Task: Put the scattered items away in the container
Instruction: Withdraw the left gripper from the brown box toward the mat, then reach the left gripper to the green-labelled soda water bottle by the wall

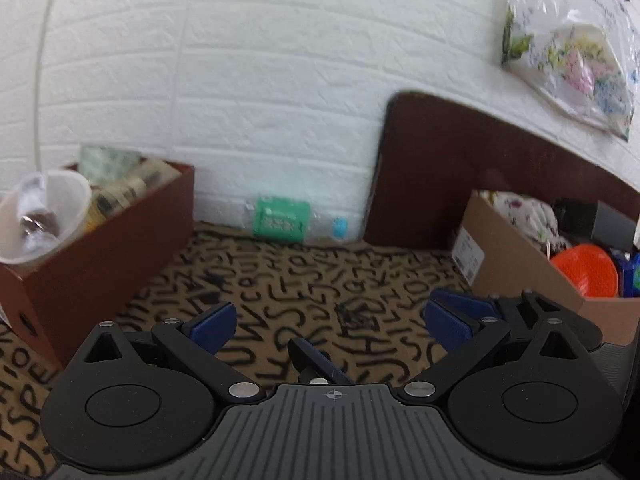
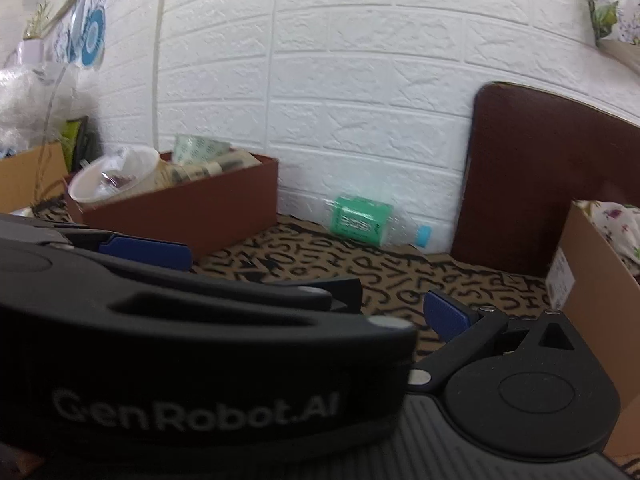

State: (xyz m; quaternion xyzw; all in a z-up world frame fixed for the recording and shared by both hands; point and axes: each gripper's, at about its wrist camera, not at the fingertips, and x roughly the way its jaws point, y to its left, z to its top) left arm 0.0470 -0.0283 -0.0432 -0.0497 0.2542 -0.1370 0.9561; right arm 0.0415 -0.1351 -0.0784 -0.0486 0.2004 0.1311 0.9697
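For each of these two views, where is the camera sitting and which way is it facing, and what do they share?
Left wrist: sits on the left gripper, low over the letter-print mat, facing the white brick wall; its own open blue pads show.
Right wrist: sits on the right gripper, facing the same wall; one own pad shows, the other gripper's body blocks the left.
Shared: plastic bottle, brown box, cardboard box.

White lettering "GenRobot.AI" stands on the black body of the left tool [image 2: 192,404], seen in the right wrist view. The tan cloth [image 1: 304,296] covering the counter bears scattered black capital letters, among them S, J, H and U. Print on the bottle's green label [image 1: 282,220] and the cardboard box's white sticker [image 1: 468,254] is too blurred to read.
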